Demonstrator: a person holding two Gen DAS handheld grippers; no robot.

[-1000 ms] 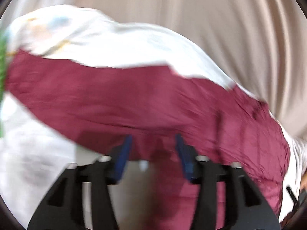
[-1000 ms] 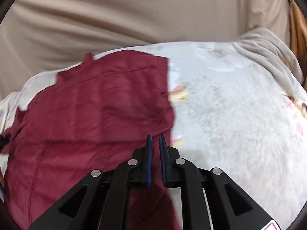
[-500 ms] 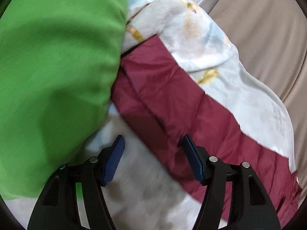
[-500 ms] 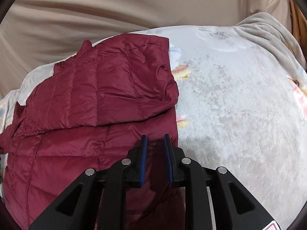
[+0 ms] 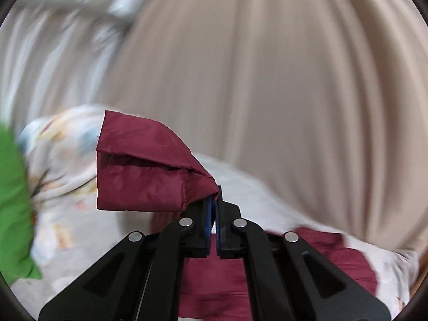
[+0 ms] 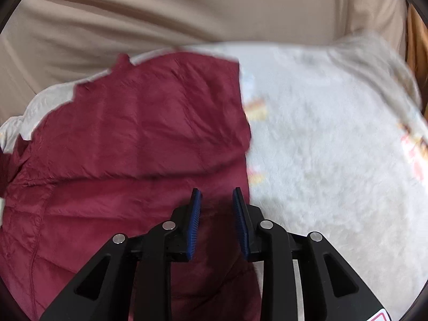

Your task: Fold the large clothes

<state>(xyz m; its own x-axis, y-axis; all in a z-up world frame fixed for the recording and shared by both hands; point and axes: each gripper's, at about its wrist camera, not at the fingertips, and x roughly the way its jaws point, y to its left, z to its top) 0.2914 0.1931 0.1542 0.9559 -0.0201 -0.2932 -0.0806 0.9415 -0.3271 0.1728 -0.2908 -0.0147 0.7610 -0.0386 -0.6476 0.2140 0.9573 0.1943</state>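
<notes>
Maroon quilted jacket point(image 6: 128, 144) spread across the blanket point(image 6: 334, 139) of a bed, one layer already lying doubled over another near the far edge. A corner of it point(image 5: 144, 165) lifted clear of the blanket, pinched in the left tongs point(image 5: 213, 208), which are pressed nearly together on the fabric. Right tongs point(image 6: 216, 214) spread, holding nothing, hovering just above the jacket's right edge. To fold well, probably: carry the lifted corner low and level across to the opposite side, without tugging the rest of the jacket along; use the right tongs to pin or take the matching edge so both sides travel together; line up hems before letting go; release only once the layer lies flat. Puffy, slippery cloth likely to slide back, so worth pressing along the crease. Green fabric point(image 5: 13, 214) at the left, beige curtain point(image 5: 267, 80) behind.
</notes>
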